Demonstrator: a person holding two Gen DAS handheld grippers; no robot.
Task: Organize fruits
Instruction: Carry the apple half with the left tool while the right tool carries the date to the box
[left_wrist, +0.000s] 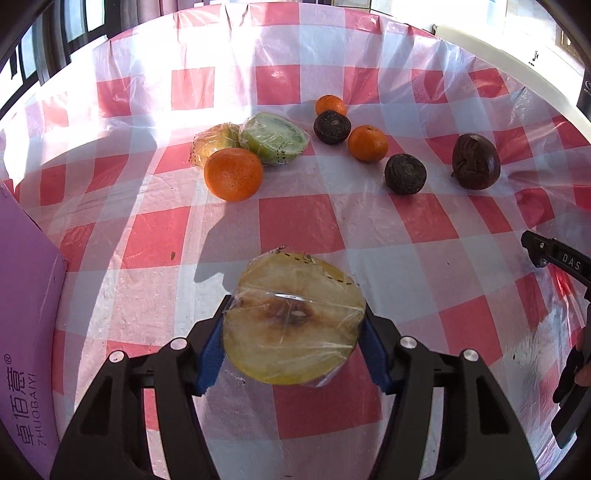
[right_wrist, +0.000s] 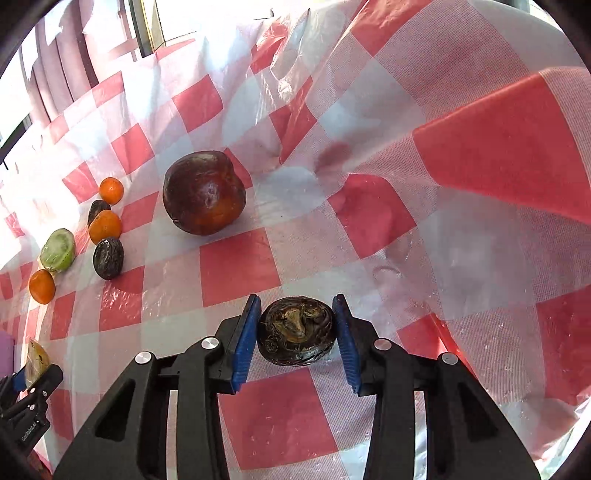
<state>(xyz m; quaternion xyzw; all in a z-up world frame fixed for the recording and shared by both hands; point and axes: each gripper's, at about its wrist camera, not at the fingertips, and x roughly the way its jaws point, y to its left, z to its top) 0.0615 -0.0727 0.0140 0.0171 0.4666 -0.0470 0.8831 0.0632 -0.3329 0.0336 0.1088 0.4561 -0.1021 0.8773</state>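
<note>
Left tool (left_wrist: 293, 345) clamps film-wrapped apple half (left_wrist: 293, 325); right tool (right_wrist: 297, 332) clamps wrinkled dark fruit (right_wrist: 297, 331).

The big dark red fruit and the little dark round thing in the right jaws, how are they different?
The big dark red fruit is far larger than the water chestnut. The fruit's skin is reddish-brown, glossy and dented; the water chestnut is nearly black with rough rings and a tan patch. The fruit lies free on the checked tablecloth; the water chestnut is clamped in the right gripper. Both are dark and roundish.
</note>
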